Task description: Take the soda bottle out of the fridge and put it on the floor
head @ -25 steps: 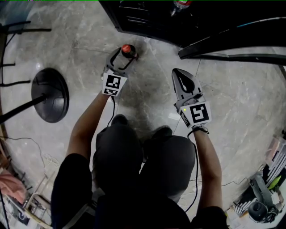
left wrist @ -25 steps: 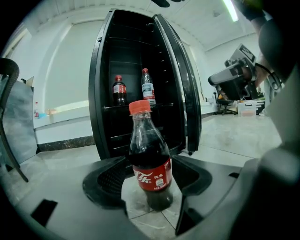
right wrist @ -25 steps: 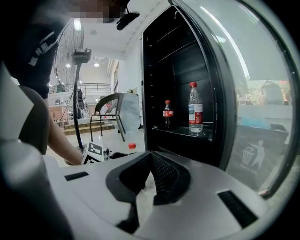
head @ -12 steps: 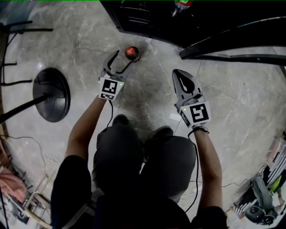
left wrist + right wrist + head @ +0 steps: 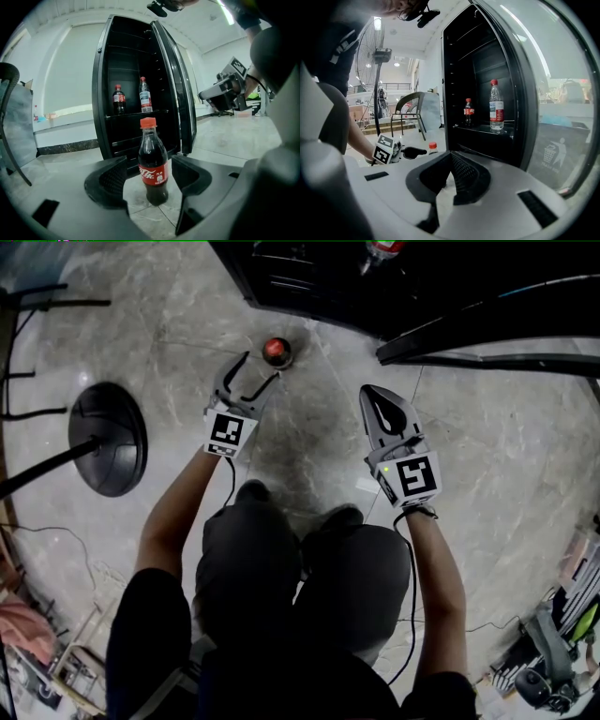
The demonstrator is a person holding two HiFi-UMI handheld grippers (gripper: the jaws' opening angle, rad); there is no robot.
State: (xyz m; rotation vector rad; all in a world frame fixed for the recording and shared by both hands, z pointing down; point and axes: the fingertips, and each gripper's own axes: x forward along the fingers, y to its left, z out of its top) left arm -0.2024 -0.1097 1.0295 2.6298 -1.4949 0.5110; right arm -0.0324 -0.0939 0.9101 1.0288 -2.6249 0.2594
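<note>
The soda bottle (image 5: 275,351), dark cola with a red cap and red label, stands upright on the marble floor in front of the open black fridge (image 5: 309,282). My left gripper (image 5: 260,371) is open and sits just short of the bottle, not touching it. In the left gripper view the bottle (image 5: 153,164) stands free on the floor beyond the spread jaws of my left gripper (image 5: 150,174). My right gripper (image 5: 380,401) hangs shut and empty to the right, near the fridge door. In the right gripper view its jaws meet at the tip of the right gripper (image 5: 449,158).
Inside the fridge a second cola bottle (image 5: 118,99) and a water bottle (image 5: 146,95) stand on a shelf. The open fridge door (image 5: 487,329) reaches out at the right. A round black fan base (image 5: 108,439) sits at the left, and a chair (image 5: 410,110) stands beyond it.
My left gripper has let go of the soda bottle and drawn back toward me. The bottle stays upright on the floor. The right gripper has not moved.
</note>
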